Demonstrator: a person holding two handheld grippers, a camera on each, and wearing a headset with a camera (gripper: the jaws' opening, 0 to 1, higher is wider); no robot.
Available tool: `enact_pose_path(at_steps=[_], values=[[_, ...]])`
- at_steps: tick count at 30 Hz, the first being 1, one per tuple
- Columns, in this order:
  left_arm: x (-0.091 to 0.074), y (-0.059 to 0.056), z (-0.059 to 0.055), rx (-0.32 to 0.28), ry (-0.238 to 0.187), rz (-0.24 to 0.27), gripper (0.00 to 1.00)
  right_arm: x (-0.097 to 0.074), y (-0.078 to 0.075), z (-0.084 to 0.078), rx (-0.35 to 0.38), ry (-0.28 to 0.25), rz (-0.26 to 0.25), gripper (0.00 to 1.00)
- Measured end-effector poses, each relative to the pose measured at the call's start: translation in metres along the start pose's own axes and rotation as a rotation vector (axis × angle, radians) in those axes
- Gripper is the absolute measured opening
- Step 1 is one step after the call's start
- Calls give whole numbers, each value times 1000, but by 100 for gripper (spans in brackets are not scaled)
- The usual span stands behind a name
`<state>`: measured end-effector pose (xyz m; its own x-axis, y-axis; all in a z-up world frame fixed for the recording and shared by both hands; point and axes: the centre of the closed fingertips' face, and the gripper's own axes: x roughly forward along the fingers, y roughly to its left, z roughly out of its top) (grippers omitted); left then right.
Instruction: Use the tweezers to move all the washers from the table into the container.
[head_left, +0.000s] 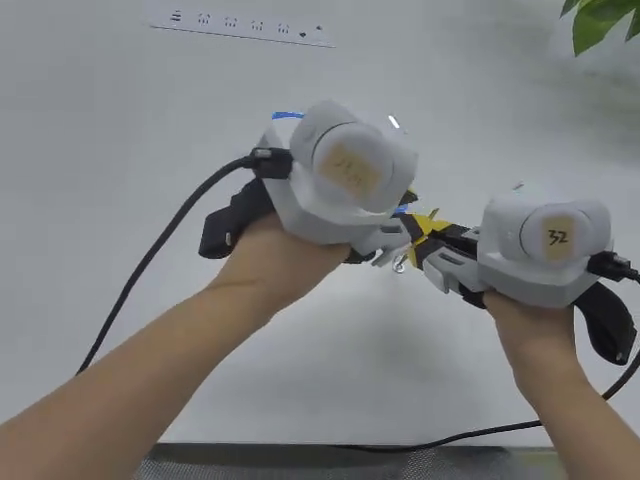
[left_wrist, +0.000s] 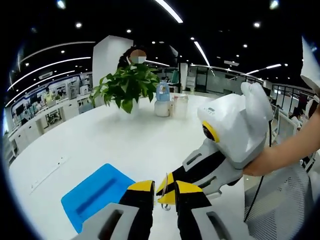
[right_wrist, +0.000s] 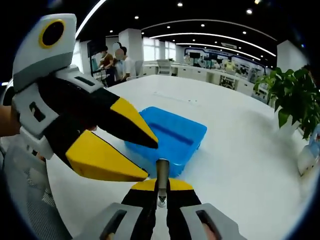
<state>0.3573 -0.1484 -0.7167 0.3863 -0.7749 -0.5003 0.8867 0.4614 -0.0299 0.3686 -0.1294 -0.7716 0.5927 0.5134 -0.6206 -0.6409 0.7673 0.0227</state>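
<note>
Since the white bench (right_wrist: 240, 150) carried a blue container (right_wrist: 170, 131) that looked bare inside, I judged the washers were all left to move. My right gripper (right_wrist: 161, 189) was clamped on the tweezers (right_wrist: 161, 172) above the bench; my left gripper (left_wrist: 165, 189) was almost closed at their tip, though I couldn't tell if it gripped.

Potted plant (left_wrist: 127, 85), power strip (head_left: 240, 25)

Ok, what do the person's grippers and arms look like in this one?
Both the left gripper and right gripper have rounded white housings, black jaws with yellow tips, and each trails a black cable. The right one's housing carries a tan label reading 32; the left one's marking is too blurred to read. The forearms are bare.
</note>
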Motion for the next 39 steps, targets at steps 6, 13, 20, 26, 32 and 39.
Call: enact_pose_path(at_steps=[6,13,20,26,32,39], values=[[7,-2,-5,17,21,-14,0,-1,0,-1,-23,0,-1,3],[1,-4,-7,151,53,-107,0,3,7,-3,-166,16,99,5],[1,-3,-8,246,102,-228,0,7,6,-8,-226,20,162,6],[6,-2,-4,304,140,-259,0,7,1,-6,-142,13,187,4],[7,-2,-3,338,152,-271,0,5,-3,-5,-160,20,156,3],[-11,-2,19,369,142,-265,0,-10,4,20,-140,-9,163,3]])
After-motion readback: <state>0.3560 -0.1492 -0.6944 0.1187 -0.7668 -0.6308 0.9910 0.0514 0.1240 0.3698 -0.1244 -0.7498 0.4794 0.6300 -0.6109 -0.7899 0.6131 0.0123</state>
